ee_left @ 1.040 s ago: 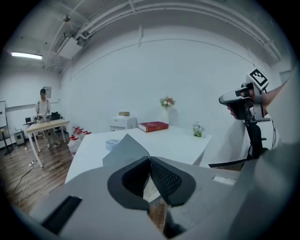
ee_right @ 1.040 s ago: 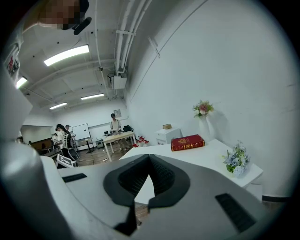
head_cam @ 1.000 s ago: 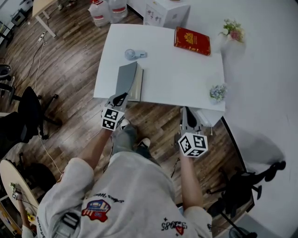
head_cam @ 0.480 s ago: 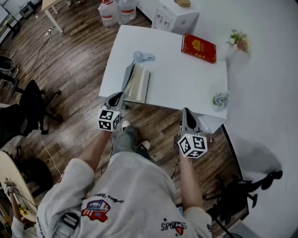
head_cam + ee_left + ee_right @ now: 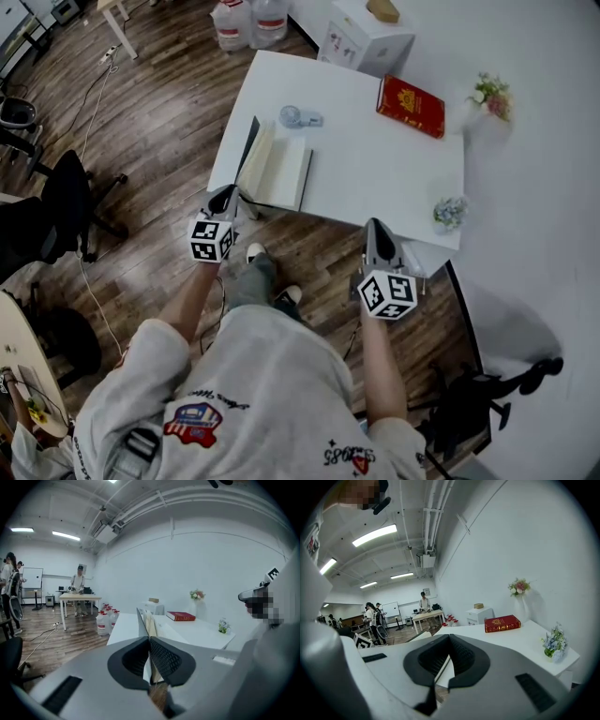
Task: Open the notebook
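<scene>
The notebook lay at the front-left corner of the white table, with its long axis running away from the operator. The left gripper, jaws pressed together, appeared to pinch the near edge of the cover, which stood roughly upright above the spine on the notebook's left side. The right gripper, jaws together on nothing, hung off the front edge, well apart. Judgement: the cover has to swing further left, so the nearer left gripper should carry it
</scene>
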Tool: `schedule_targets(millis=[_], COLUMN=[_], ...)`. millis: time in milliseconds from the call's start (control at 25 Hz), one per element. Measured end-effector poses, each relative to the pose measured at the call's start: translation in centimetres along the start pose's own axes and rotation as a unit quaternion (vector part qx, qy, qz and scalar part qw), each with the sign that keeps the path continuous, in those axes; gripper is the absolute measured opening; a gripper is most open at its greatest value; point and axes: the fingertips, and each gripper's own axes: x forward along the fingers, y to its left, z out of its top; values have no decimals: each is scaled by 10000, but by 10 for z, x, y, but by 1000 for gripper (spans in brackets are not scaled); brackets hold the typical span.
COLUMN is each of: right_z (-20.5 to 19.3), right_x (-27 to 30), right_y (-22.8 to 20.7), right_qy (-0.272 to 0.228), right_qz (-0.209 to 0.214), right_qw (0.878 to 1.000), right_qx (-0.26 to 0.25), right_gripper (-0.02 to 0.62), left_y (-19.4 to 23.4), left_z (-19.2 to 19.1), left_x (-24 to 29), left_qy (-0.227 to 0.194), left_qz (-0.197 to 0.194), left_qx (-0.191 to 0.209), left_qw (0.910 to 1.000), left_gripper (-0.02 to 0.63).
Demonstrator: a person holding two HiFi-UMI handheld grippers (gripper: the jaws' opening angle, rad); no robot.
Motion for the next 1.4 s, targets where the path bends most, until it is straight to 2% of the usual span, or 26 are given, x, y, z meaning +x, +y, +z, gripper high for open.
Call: schedule_targets(millis=[280, 840, 1000, 1240, 1400], right_z=[-1, -1, -2, 2, 5], right_x=[14, 38, 48, 56, 61], right_y=[14, 14, 11, 8, 5], right_qy=[65, 147, 170, 216, 208], right_qz=[101, 110, 99, 106, 115], right_qw=[9999, 9998, 9998, 9996, 9997], right_qx=[-34, -81, -32, -124, -115], right_gripper=[-8, -8, -8, -8, -8], left_y=[36, 99, 109, 130, 139], left_z=[-11, -58, -73, -100, -109], left_x=[-5, 2, 8, 15, 16], left_qy=[116, 764, 981, 1353, 1575], left_qz=[356, 896, 1024, 1061, 1243], left_qx=[-59, -317, -367, -842, -865], left_qw=[9993, 9925, 9892, 9815, 9758], left_gripper=[14, 17, 17, 30, 40])
